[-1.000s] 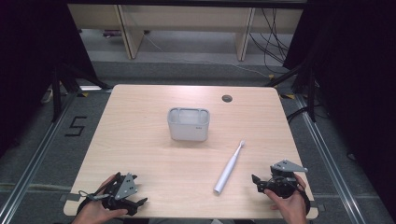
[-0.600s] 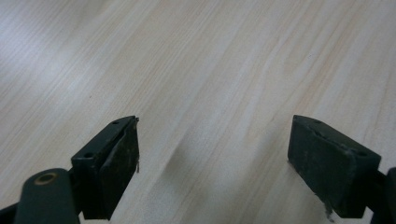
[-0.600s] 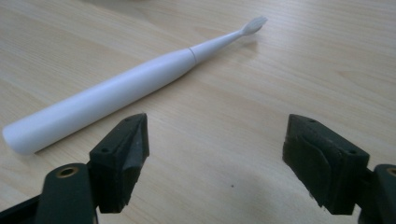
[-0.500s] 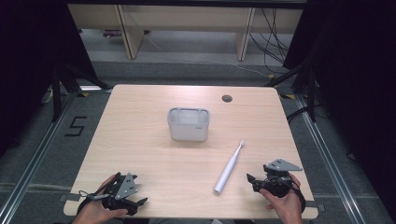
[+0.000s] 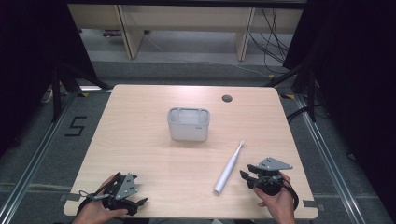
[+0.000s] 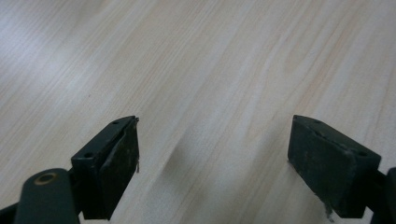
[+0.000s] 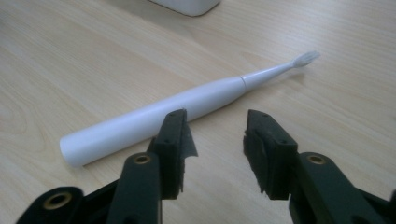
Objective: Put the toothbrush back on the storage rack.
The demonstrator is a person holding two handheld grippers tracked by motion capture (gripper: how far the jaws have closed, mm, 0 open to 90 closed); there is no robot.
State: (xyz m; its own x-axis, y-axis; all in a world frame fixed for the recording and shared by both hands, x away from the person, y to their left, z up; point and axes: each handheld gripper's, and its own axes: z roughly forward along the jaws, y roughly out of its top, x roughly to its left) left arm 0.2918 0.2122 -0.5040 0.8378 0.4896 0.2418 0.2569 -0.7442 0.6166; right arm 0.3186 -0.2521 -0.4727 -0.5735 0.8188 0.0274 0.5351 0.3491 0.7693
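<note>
two grippers low in the high view: right gripper (image 5: 248,176) at lower right, left gripper (image 5: 134,201) at lower left. the toothbrush (image 5: 229,167) lies flat on the table (image 5: 140,140), slanting from low centre up to the right, brush head toward the grey holder (image 5: 188,124) w/ a clear gap between them. in the right gripper view the toothbrush (image 7: 187,105) runs across the middle, handle butt at left, bristles upper right, just beyond the jaw tips.

right jaws have just been closing and now stand narrow, nothing between them, pads not on the handle. risks as i judge them: if they go on narrowing before they straddle the handle, a tip will likely hit it and roll or skid it, since it's round & smooth. a grip near the butt could let the head droop or swing, making the drop into the holder harder.

left gripper (image 6: 210,154) wide, nothing but bare wood between the pads, well apart from the brush, so no help if it rolls.
</note>
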